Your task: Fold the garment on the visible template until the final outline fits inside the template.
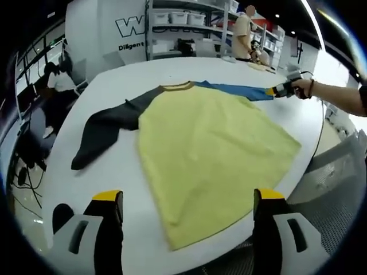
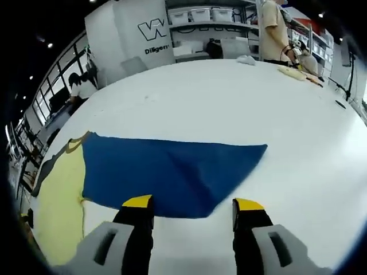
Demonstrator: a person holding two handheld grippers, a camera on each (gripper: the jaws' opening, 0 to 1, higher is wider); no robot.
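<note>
A yellow shirt point(image 1: 212, 154) lies flat on the round white table point(image 1: 114, 80), collar toward the far side. Its dark grey sleeve point(image 1: 103, 134) stretches out to the left and its blue sleeve point(image 1: 241, 89) to the far right. My left gripper point(image 1: 188, 200) is open above the table's near edge, just short of the shirt's hem. A hand holds my right gripper point(image 1: 275, 90) at the blue sleeve's cuff end. In the right gripper view the blue sleeve point(image 2: 172, 169) spreads ahead of the open right gripper point(image 2: 192, 206), its near edge lying between the jaws, with the yellow body point(image 2: 60, 200) at left.
One person point(image 1: 243, 31) stands at the table's far side by small items point(image 2: 295, 71). Another person point(image 1: 57, 86) sits at the left. Shelves with bins point(image 1: 178, 23) line the back wall. A grey mesh chair point(image 1: 338, 189) is beside the table's right edge.
</note>
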